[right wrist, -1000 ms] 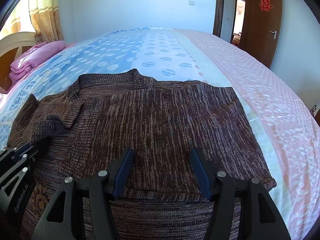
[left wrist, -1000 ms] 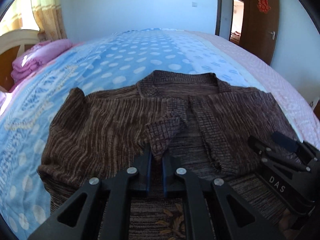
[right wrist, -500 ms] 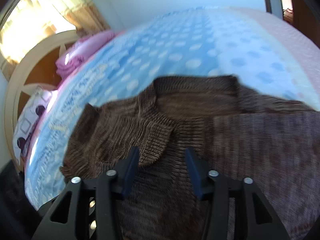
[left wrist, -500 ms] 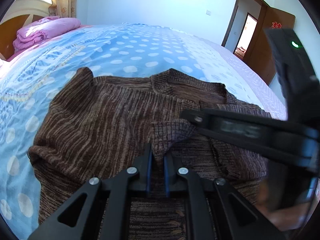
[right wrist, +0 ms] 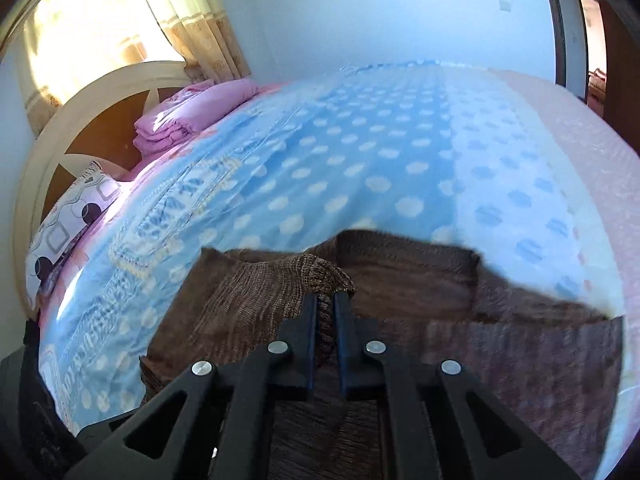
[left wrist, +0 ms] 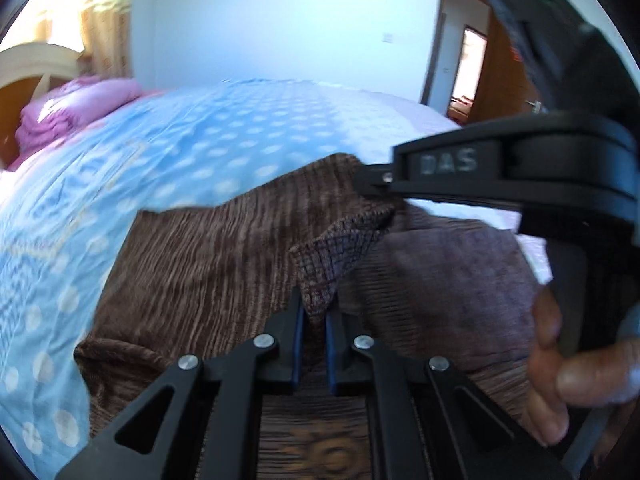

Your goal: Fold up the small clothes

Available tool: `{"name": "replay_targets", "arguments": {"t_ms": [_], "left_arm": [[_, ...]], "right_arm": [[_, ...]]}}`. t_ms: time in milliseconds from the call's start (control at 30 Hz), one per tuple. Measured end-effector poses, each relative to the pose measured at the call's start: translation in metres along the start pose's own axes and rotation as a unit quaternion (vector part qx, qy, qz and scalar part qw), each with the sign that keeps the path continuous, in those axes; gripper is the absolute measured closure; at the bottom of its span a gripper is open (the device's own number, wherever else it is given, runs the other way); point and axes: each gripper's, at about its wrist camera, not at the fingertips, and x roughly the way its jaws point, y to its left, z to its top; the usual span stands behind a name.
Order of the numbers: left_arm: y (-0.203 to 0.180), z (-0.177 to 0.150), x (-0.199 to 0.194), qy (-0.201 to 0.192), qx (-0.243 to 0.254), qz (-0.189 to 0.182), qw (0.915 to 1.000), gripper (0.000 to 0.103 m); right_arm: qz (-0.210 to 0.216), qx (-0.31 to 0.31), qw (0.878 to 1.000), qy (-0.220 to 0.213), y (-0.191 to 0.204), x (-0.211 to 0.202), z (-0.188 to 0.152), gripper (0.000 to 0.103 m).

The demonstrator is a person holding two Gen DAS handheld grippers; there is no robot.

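Sweater (left wrist: pixel 208 264): brown knit, spread on the bed (left wrist: pixel 224 148) near its front edge; in the left wrist view its left half lies flat on the blue dotted sheet, a lighter, blurred panel covers the right part.

Left gripper (left wrist: pixel 315 316): clenched on a dark ribbed flap of the sweater; the flap rises out of the jaws as a raised point; seen only in the left wrist view.

Right gripper (right wrist: pixel 326 300): jaws closed on a fold of the sweater, a ribbed hump bunched over the fingertips; in the left wrist view its black body (left wrist: pixel 500 168) crosses from the right, lettered DAS, its tip meeting the knit above the flap.

Hand (left wrist: pixel 560 368): fingers wrapped round the right gripper's handle, lower right of the left wrist view only.

Blanket (right wrist: pixel 192 112): pink, folded, at the bed's far left corner by the headboard (right wrist: pixel 76 120); sharp in the right wrist view, blurred in the left.

Pillow (right wrist: pixel 68 228): circle-and-square print, on the bed's left edge below the blanket; right wrist view only.

Curtain (right wrist: pixel 180 20): beige, sunlit, behind the headboard.

Door (left wrist: pixel 504 84): brown, open, right of the bed; fuller in the left wrist view; only a sliver in the right.
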Motion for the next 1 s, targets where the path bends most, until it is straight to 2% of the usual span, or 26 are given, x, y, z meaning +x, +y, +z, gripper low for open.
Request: {"name": "replay_targets", "arguments": {"t_ms": [133, 200, 233, 300, 333, 367, 433, 500, 567, 600, 733, 800, 867, 1000], "left_arm": [[-0.032, 0.001, 0.003, 0.007, 0.019, -0.028, 0.9994, 0.093], [-0.045, -0.003, 0.010, 0.017, 0.034, -0.027, 0.9989, 0.093], [-0.049, -0.005, 0.013, 0.025, 0.038, -0.023, 0.9987, 0.087], [-0.047, -0.010, 0.018, 0.054, 0.034, -0.029, 0.9976, 0.084], [-0.043, -0.011, 0.018, 0.065, 0.031, -0.035, 0.9968, 0.073], [-0.037, -0.012, 0.016, 0.077, 0.026, -0.047, 0.9955, 0.058], [-0.019, -0.010, 0.003, 0.073, 0.011, -0.062, 0.9954, 0.042], [0.002, -0.005, -0.018, 0.040, 0.005, -0.040, 0.9984, 0.036], [0.022, 0.004, -0.028, 0.014, -0.001, 0.004, 0.9999, 0.036], [0.030, 0.008, -0.028, 0.009, -0.002, 0.029, 0.9995, 0.036], [0.055, 0.010, -0.004, 0.032, 0.000, 0.130, 0.9910, 0.036], [0.065, -0.002, 0.010, 0.066, -0.001, 0.150, 0.9865, 0.036], [0.071, -0.015, 0.017, 0.086, -0.003, 0.171, 0.9815, 0.034], [0.074, -0.020, 0.012, 0.077, -0.011, 0.172, 0.9821, 0.033]], "right_arm": [[-0.038, -0.002, 0.999, 0.008, -0.026, -0.006, -0.003, 0.095], [-0.061, 0.005, 0.998, 0.014, -0.040, -0.004, -0.010, 0.095], [-0.072, 0.006, 0.997, 0.016, -0.047, -0.001, -0.015, 0.095], [-0.084, 0.002, 0.996, 0.031, -0.057, 0.009, -0.025, 0.091], [-0.102, 0.001, 0.994, 0.047, -0.061, 0.016, -0.032, 0.089], [-0.118, 0.004, 0.991, 0.057, -0.065, 0.017, -0.036, 0.088], [-0.122, 0.035, 0.991, 0.044, -0.074, 0.004, -0.042, 0.083], [-0.127, 0.061, 0.990, 0.012, -0.079, -0.017, -0.048, 0.081], [-0.129, 0.069, 0.989, -0.012, -0.074, -0.036, -0.055, 0.081], [-0.116, 0.068, 0.991, -0.020, -0.068, -0.044, -0.058, 0.081], [-0.068, 0.046, 0.997, -0.012, -0.033, -0.046, -0.069, 0.080], [-0.060, 0.013, 0.998, -0.001, -0.012, -0.039, -0.071, 0.080], [-0.086, -0.014, 0.996, 0.001, 0.001, -0.029, -0.069, 0.080], [-0.059, -0.041, 0.997, 0.017, 0.021, -0.012, -0.069, 0.080]]}}
